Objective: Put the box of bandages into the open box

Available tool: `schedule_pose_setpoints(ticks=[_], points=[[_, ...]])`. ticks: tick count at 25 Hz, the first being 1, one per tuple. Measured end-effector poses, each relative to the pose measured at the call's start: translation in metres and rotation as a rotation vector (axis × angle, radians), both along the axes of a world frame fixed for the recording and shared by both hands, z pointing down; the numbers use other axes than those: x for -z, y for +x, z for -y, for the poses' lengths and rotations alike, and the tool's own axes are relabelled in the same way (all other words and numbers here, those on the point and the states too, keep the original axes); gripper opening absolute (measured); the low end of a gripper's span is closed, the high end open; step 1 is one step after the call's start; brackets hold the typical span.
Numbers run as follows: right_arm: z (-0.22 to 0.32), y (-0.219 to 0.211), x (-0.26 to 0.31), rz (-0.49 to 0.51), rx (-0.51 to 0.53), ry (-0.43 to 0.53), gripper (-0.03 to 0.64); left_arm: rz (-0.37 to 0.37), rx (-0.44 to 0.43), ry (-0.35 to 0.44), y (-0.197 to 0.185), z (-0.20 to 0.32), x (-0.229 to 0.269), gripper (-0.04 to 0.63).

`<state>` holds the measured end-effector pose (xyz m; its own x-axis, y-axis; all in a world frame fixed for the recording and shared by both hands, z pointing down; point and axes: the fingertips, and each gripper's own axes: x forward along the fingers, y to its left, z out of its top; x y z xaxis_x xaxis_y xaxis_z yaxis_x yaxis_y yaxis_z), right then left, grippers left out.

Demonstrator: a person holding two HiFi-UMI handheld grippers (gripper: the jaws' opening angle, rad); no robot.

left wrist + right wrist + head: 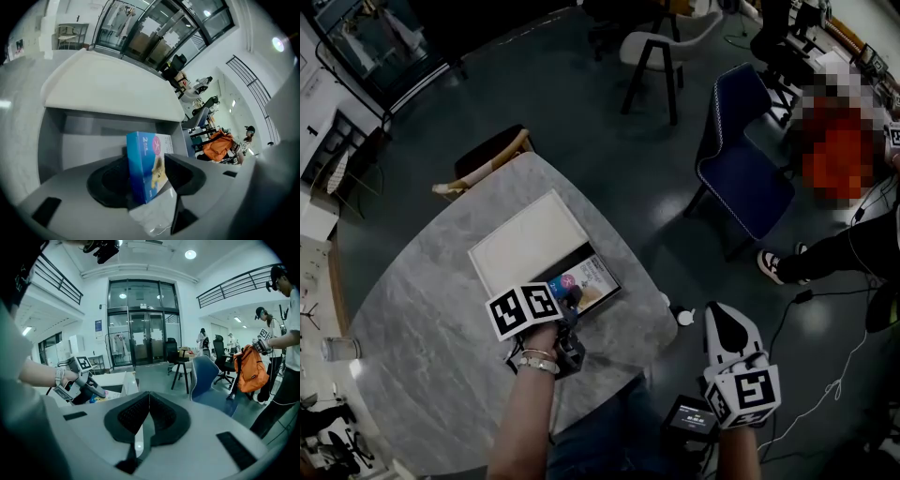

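Blue cardboard box of bandages (pixel 143 164) stands on edge inside dark tray of white-lidded open box (pixel 530 246), toward near edge of round grey marble tabletop (pixel 431 319). Left gripper (pixel 146 174) angled down over tray, jaws spread, bandage box loose between them: likely letting go so it drops in. Right gripper (pixel 149 414) pressed together, empty, parked off tabletop's near edge, out of way.

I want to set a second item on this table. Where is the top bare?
Free: the broad marble table top between the open box and the glass at the left rim, and the far edge by the chair. Crowded: the box's near-right end, where the left gripper straddles the box of bandages.
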<state>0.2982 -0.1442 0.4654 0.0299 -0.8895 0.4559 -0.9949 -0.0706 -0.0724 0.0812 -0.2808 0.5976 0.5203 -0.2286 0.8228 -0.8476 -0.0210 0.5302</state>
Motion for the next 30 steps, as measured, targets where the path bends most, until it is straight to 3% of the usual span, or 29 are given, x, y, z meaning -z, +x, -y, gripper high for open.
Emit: schedule_pose_setpoints(ticks=[3,9,13,18,21,22,23,25,26,30], points=[[0.000,-0.003,0.001,0.010,0.002,-0.001,0.025,0.033,-0.018,-0.028,0.005,-0.003,-0.006,0.313],[0.003,-0.008,0.004,0.002,0.025,0.007,0.026,0.050,0.061,-0.037,0.003,0.002,-0.008,0.385],[0.004,-0.011,0.007,0.016,0.015,0.009,0.026,0.065,0.066,-0.030,-0.004,0.002,-0.008,0.436],[0.009,-0.013,0.013,0.021,0.014,0.026,0.026,-0.029,0.066,-0.013,0.001,-0.001,0.007,0.440],[0.014,-0.019,0.016,0.020,0.034,0.036,0.026,-0.071,0.073,0.037,-0.005,0.003,0.023,0.436],[0.016,-0.022,0.017,0.020,0.040,0.037,0.025,-0.070,0.073,0.060,-0.009,0.004,0.028,0.424],[0.018,-0.025,0.018,0.021,0.046,0.036,0.026,-0.055,0.074,0.086,-0.015,0.006,0.032,0.339],[0.021,-0.029,0.018,0.027,0.056,0.034,0.026,-0.004,0.078,0.145,-0.029,0.009,0.039,0.085],[0.023,-0.032,0.018,0.031,0.063,0.033,0.026,0.003,0.077,0.164,-0.034,0.009,0.041,0.012],[0.028,-0.041,0.016,0.037,0.098,0.036,0.026,-0.079,0.090,0.163,-0.041,0.003,0.046,0.011]])
